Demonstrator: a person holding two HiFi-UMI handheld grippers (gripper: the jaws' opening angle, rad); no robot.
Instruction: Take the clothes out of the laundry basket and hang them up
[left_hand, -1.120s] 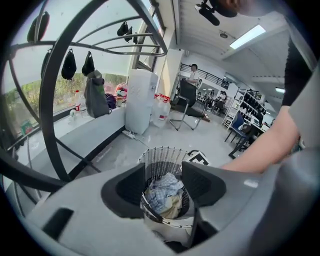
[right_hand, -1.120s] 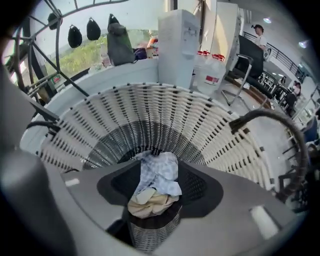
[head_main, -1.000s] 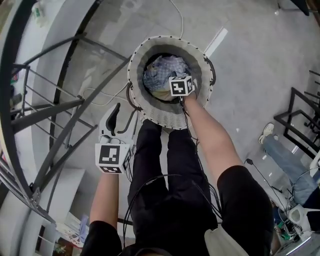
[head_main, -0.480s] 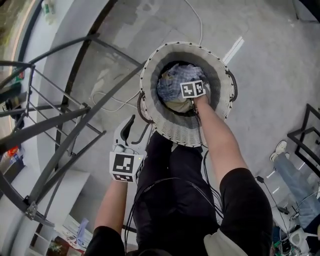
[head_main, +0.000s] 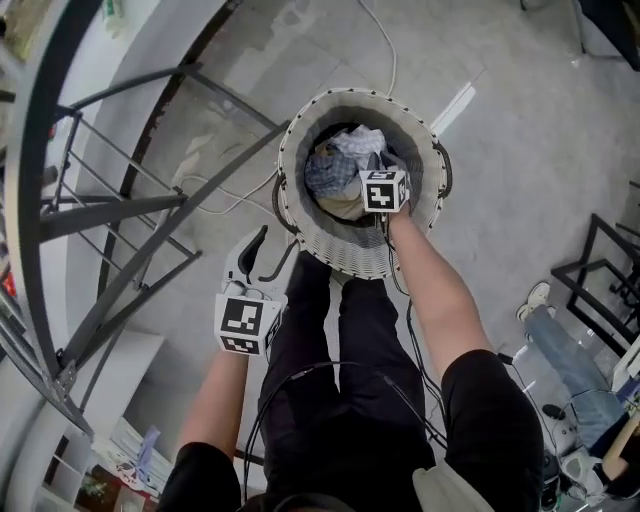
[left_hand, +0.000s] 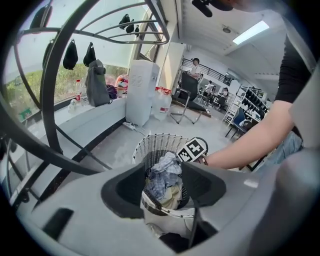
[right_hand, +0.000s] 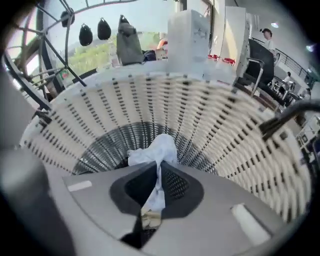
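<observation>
Where the right gripper (right_hand: 158, 175) has just been closing, its jaws pinch a white garment (right_hand: 156, 149), a grip only its own view shows; the head view sets it inside the laundry basket (head_main: 352, 254). The left gripper (left_hand: 165, 181), near left, gapes empty.

Black short sleeves (head_main: 488, 400), black trousers (head_main: 340, 330). Thin black cables (head_main: 330, 364) looped over lap. Left gripper (left_hand: 162, 192) — pale grey shell, white cube (head_main: 243, 325) with black square markers. Right gripper (right_hand: 157, 172) — same grey shell, same cube.
</observation>
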